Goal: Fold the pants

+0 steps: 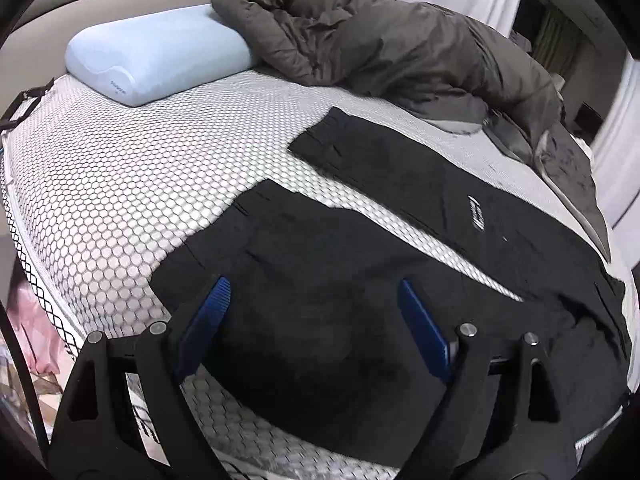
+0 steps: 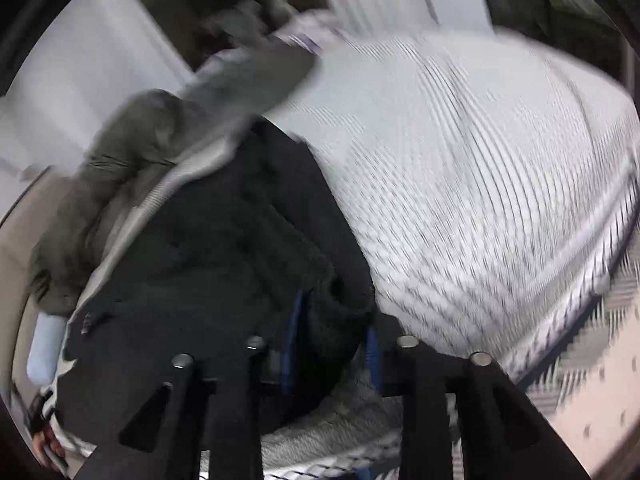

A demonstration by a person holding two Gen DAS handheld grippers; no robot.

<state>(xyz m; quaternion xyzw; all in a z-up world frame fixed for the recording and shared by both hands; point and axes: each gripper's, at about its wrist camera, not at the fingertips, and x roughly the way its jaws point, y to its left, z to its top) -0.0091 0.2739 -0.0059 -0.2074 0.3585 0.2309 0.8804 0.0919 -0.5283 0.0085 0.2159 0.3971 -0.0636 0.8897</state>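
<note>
Two legs of black pants (image 1: 360, 240) sprawl across the middle and lower right of the left wrist view, laid out on the honeycomb-patterned mattress (image 1: 120, 200), with a blue pillow (image 1: 160, 68) upper left and a rumpled grey blanket (image 1: 380, 40) along the top. Looks like soft, fleecy fabric to me: light, floppy, zero stiffness, so it should drape and bunch wherever you lift it. Best bet is probably pinching a hem or the waistband edge, not the middle. Left gripper (image 1: 312, 320) at the bottom of its frame has its blue pads (image 1: 208, 320) spread wide above the cloth, gripping nothing. Right gripper (image 2: 332, 344), low centre in its blurry view, is pinched down on a bunched fold of the pants, fabric squeezed between the pads.
</note>
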